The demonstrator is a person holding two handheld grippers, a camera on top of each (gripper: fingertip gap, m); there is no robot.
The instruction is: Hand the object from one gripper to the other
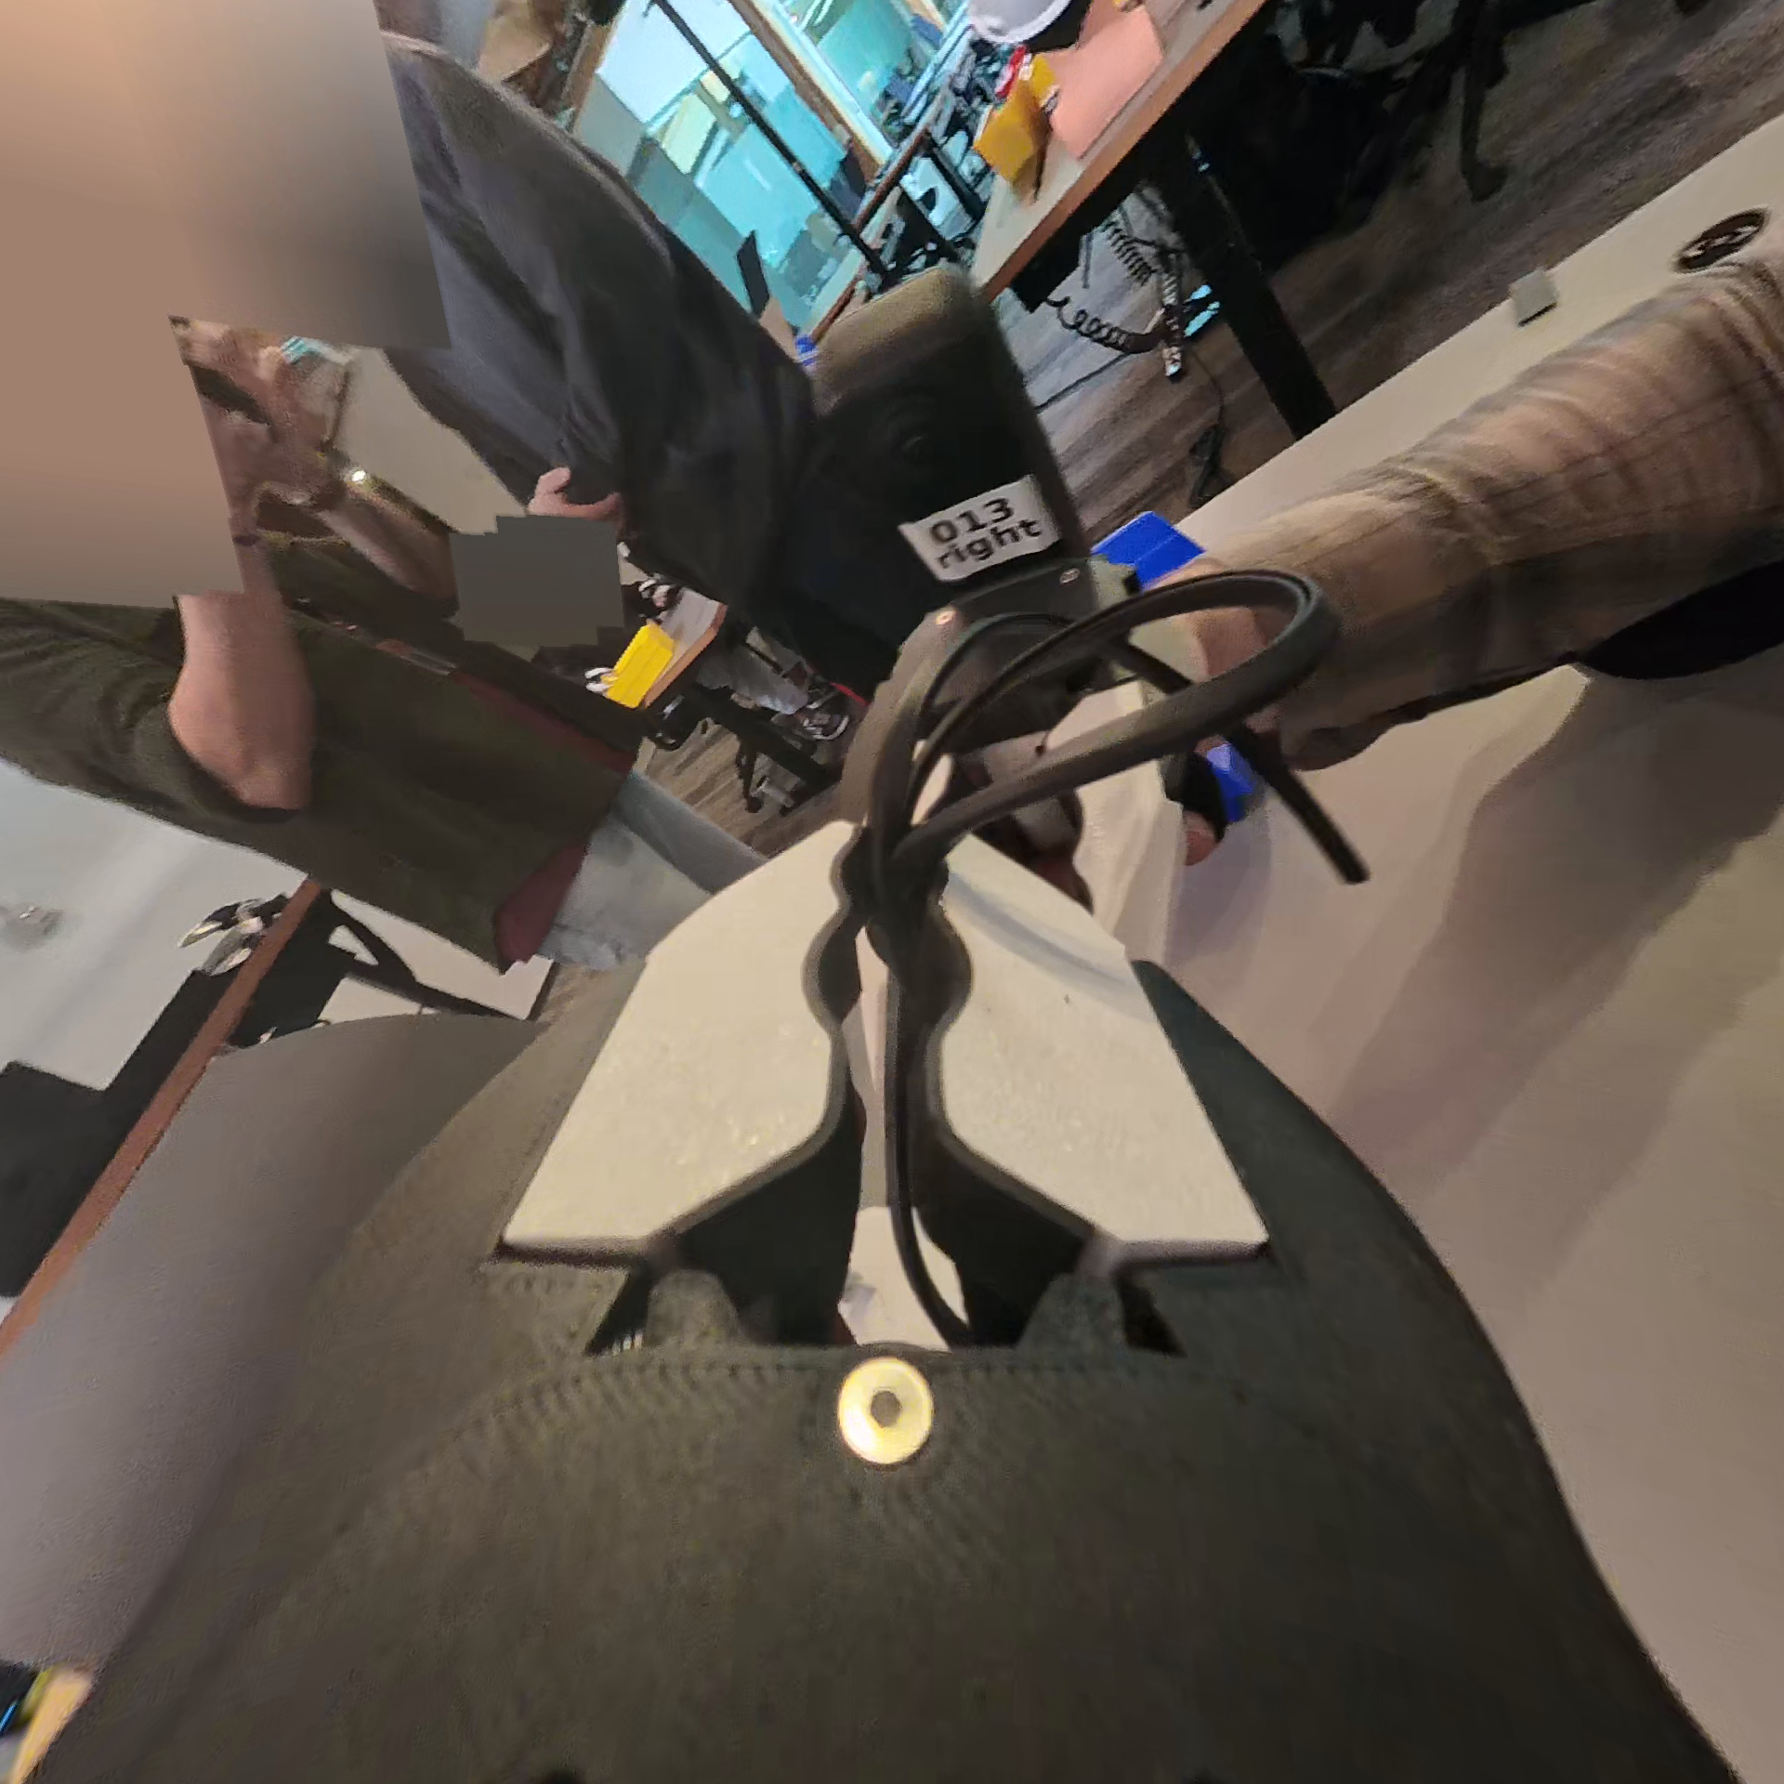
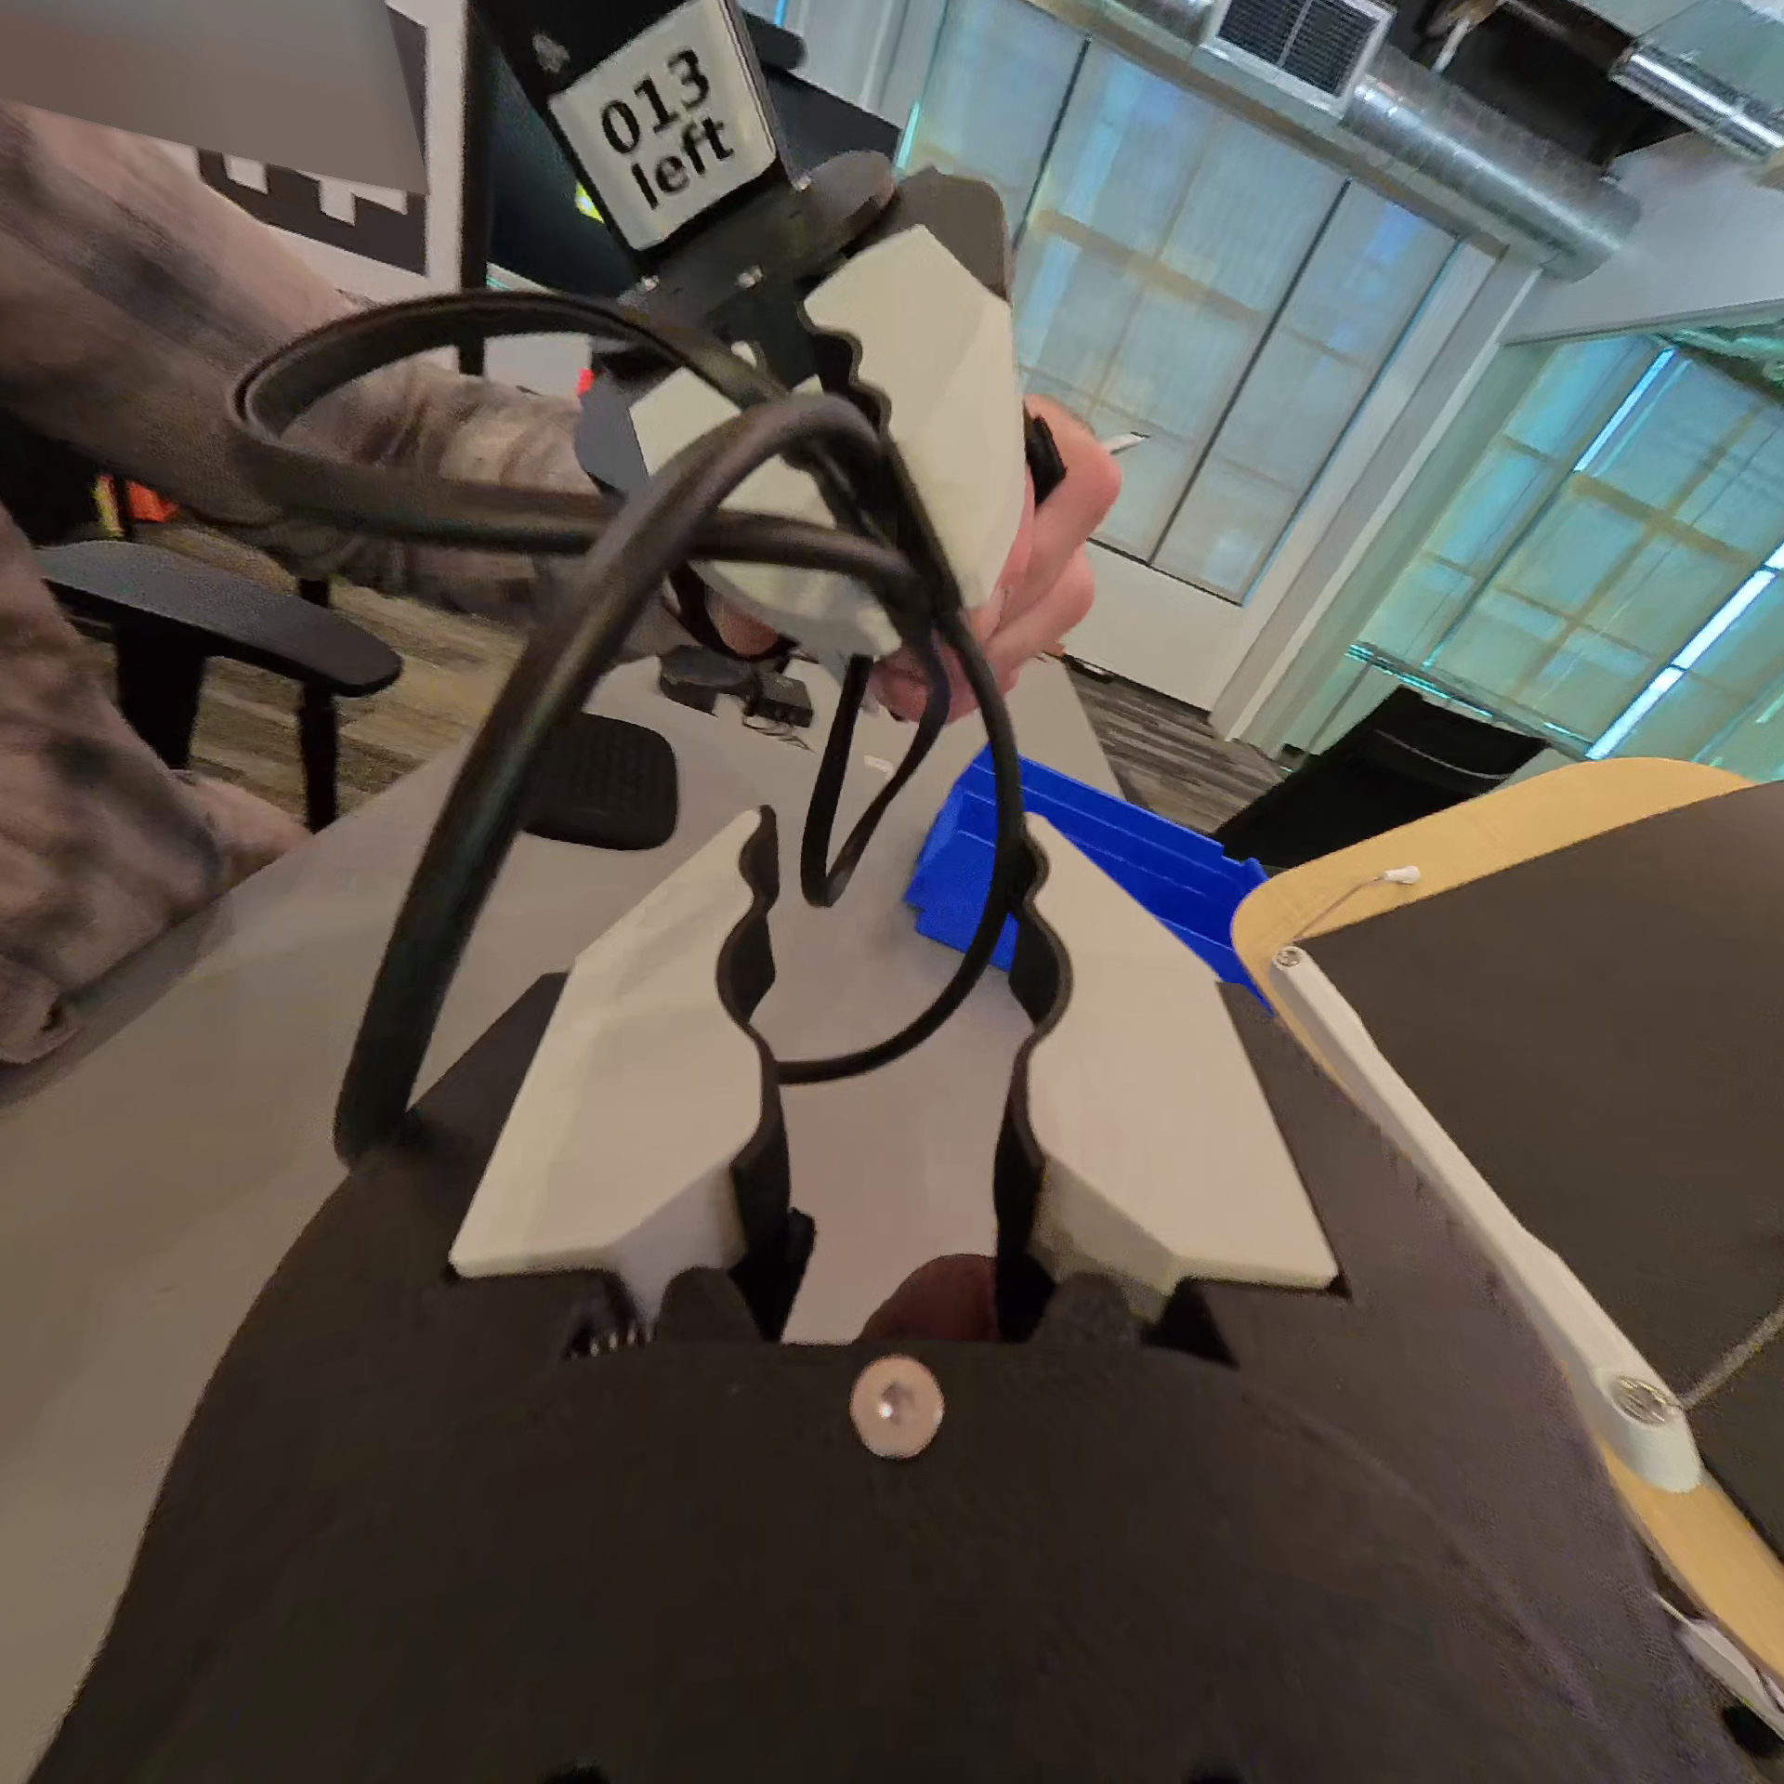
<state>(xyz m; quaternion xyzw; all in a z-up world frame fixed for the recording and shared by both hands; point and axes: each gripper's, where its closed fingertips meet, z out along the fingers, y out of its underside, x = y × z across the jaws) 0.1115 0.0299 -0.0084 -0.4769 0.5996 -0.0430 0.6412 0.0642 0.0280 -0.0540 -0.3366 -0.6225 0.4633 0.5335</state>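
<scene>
Above a pale table (image 2: 193,1062), the left gripper (image 1: 888,898) clamps a looped black cable (image 1: 1110,618) between its closed fingers. The right gripper (image 2: 898,869) waits beneath with fingers spread apart, cable loops dangling between them. A blue bin (image 2: 1110,869) sits behind.

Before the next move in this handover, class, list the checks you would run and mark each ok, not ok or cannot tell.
1. Left gripper shut on the looped black cable: ok.
2. Right gripper open to receive: ok.
3. A cable strand lies between the right gripper's white fingers: ok.
4. Right gripper closed on the cable: not ok.
5. Cable free of the blue plastic bin: cannot tell.
</scene>
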